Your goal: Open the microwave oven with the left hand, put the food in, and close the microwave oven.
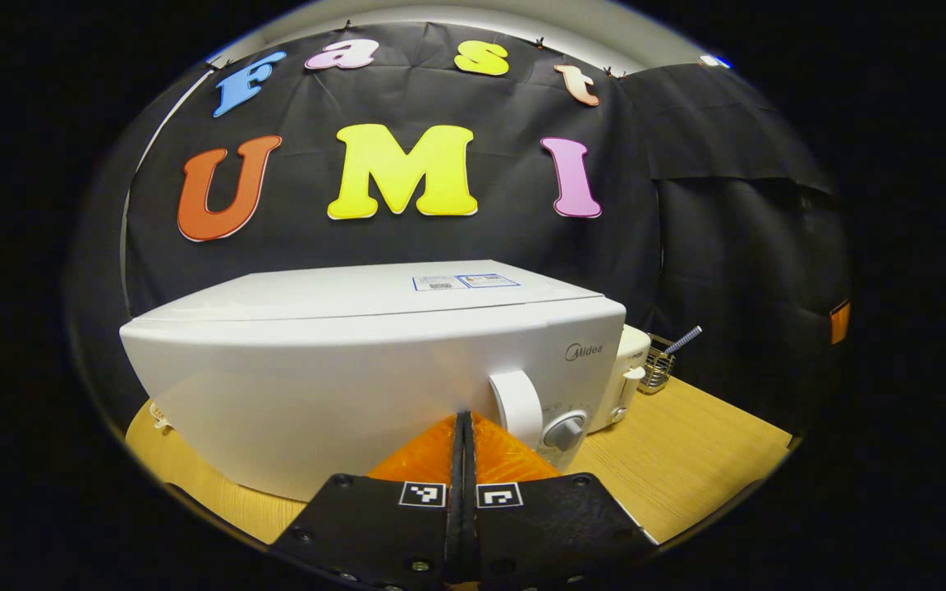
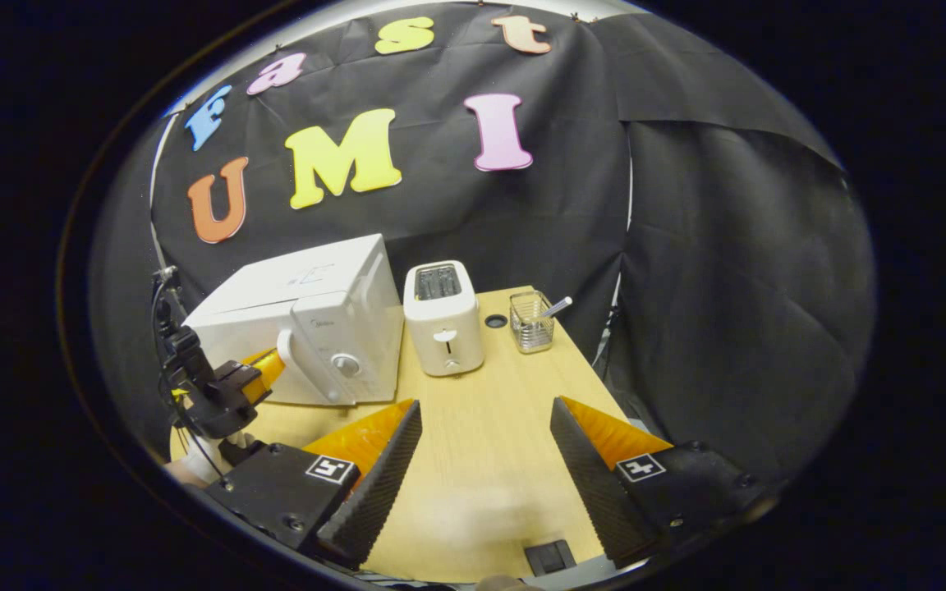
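Observation:
A white microwave oven (image 1: 342, 361) stands on the wooden table with its door closed; its curved white handle (image 1: 516, 406) and a round knob (image 1: 565, 430) are at the door's right end. My left gripper (image 1: 463, 423) is shut with nothing between its orange fingers, the tips right against the door, just left of the handle. In the right gripper view the microwave oven (image 2: 309, 324) sits at the left, with the left gripper (image 2: 264, 369) in front of its door. My right gripper (image 2: 485, 410) hangs open over the bare table, empty.
A white toaster (image 2: 443, 327) stands just right of the microwave. Behind it are a wire basket (image 2: 532, 322) holding a striped straw, and a round hole (image 2: 496, 321) in the table (image 2: 481, 460). Black cloth walls close the booth behind and to the right.

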`<state>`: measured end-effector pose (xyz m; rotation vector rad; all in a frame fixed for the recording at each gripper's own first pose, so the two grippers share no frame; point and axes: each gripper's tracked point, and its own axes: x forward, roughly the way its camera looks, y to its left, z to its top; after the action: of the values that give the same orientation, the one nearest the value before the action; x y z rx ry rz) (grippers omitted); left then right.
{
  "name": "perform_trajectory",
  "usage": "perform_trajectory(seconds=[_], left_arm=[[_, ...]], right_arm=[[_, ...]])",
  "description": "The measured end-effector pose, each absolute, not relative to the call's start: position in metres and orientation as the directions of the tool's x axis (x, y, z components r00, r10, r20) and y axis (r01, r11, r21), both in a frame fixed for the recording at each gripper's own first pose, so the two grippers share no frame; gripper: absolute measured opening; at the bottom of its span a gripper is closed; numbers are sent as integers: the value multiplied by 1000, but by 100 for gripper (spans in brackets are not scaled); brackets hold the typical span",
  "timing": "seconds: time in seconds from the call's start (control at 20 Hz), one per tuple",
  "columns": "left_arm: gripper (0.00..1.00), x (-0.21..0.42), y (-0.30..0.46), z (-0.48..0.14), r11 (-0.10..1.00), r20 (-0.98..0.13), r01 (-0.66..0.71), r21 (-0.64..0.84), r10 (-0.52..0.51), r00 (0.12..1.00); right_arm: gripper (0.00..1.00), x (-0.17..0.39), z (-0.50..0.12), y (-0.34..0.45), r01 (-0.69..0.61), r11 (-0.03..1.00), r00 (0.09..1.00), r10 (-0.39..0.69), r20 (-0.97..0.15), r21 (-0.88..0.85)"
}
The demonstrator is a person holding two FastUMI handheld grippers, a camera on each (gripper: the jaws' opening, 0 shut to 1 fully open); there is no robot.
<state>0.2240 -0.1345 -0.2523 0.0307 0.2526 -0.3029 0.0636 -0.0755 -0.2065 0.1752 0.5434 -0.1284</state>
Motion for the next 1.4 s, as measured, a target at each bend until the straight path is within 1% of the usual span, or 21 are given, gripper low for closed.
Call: perform_trajectory(seconds=[0.05,0.15,0.2,0.35,0.6,0.8,0.85,0.9,0.95,1.0,1.05,1.1,1.15,1.2,1.3,1.35,1.4], left_arm=[[0,222,-133,-252,955,-234,293,-32,-293,927],[0,223,-137,-251,956,-245,290,-45,-292,925],[0,224,-137,-250,958,-239,286,-37,-286,928],[0,219,-132,-254,963,-269,269,-20,-265,926],[0,188,-116,-233,970,-274,242,22,-227,935],[0,151,-99,-205,985,-271,170,28,-156,950],[0,140,-95,-196,988,-269,152,18,-142,953],[0,130,-94,-190,990,-270,140,8,-133,954],[4,117,-94,-182,991,-272,132,-5,-128,954],[24,104,-94,-173,992,-273,127,-18,-127,954],[52,93,-89,-163,995,-260,99,-14,-100,960],[80,84,-81,-151,997,-243,72,-2,-71,967],[88,74,-76,-141,998,-238,56,17,-50,970],[92,64,-70,-131,998,-225,36,42,-26,974],[93,47,-65,-103,997,-189,36,64,-23,982],[93,40,-67,-86,996,-161,59,64,-48,986],[93,33,-67,-73,995,-142,74,70,-64,988]], right_arm=[[100,63,-206,-77,169,977,849,-77,-522,130],[100,63,-204,-76,161,979,853,-74,-516,127],[100,62,-204,-75,156,980,853,-71,-517,124],[100,64,-200,-76,149,981,861,-67,-504,123],[100,76,-190,-71,94,989,885,-29,-465,117],[100,88,-176,-63,10,993,908,39,-417,115],[91,91,-171,-57,-23,992,913,70,-401,123],[100,93,-168,-55,-52,991,915,97,-392,126],[100,95,-167,-51,-82,988,914,126,-385,127],[100,97,-163,-49,-111,985,915,153,-374,131],[92,98,-157,-46,-133,981,916,175,-360,138],[100,98,-152,-45,-147,979,920,189,-345,143],[100,98,-144,-46,-151,978,925,191,-328,145],[100,97,-136,-45,-153,977,931,194,-310,152],[100,89,-116,-41,-144,976,945,185,-271,163],[100,84,-105,-42,-128,979,955,165,-247,158],[90,78,-94,-42,-116,981,962,149,-228,153]])
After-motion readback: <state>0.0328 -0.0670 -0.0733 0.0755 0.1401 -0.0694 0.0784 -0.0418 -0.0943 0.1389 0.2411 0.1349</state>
